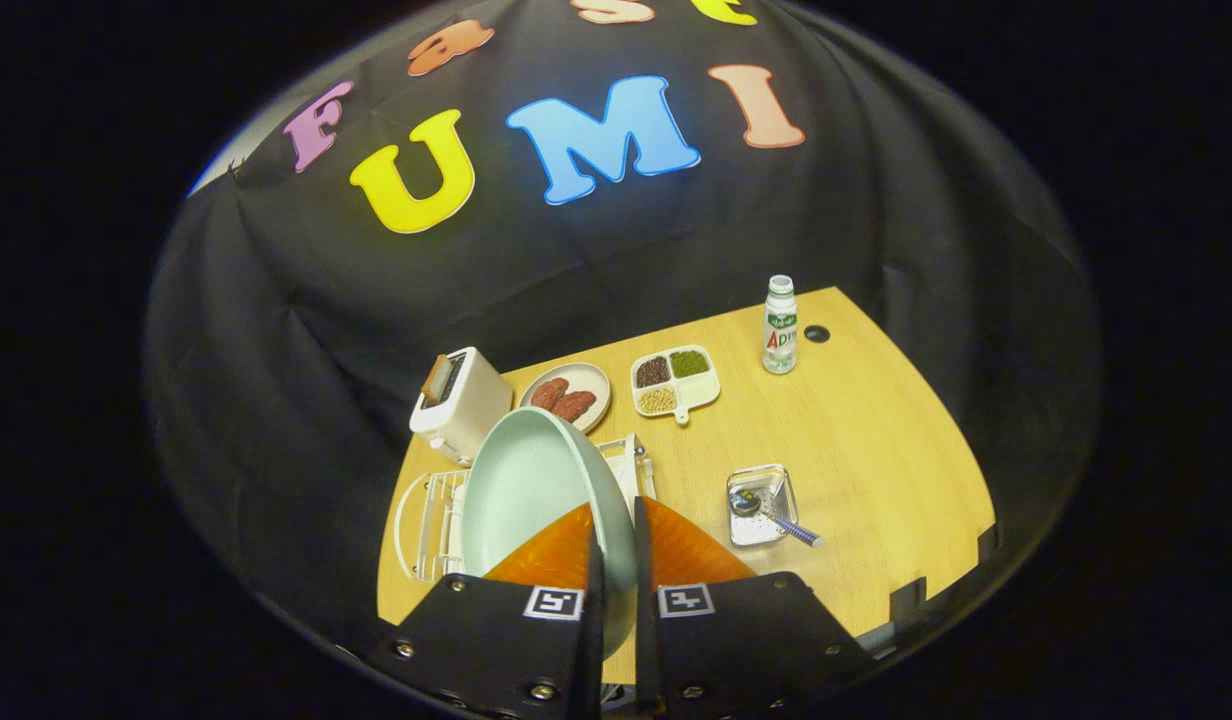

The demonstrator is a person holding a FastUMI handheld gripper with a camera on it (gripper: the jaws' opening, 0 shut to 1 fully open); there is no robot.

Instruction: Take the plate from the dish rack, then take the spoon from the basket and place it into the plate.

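The gripper [616, 540] was closed, its 2 fingers clamping the rim of the round pale green plate [531, 485], which was held on edge above the white wire dish rack [431, 515]. The blue-handled metal spoon [771, 515] lay in the small silver basket [766, 485] on the wooden table [876, 450], well apart.
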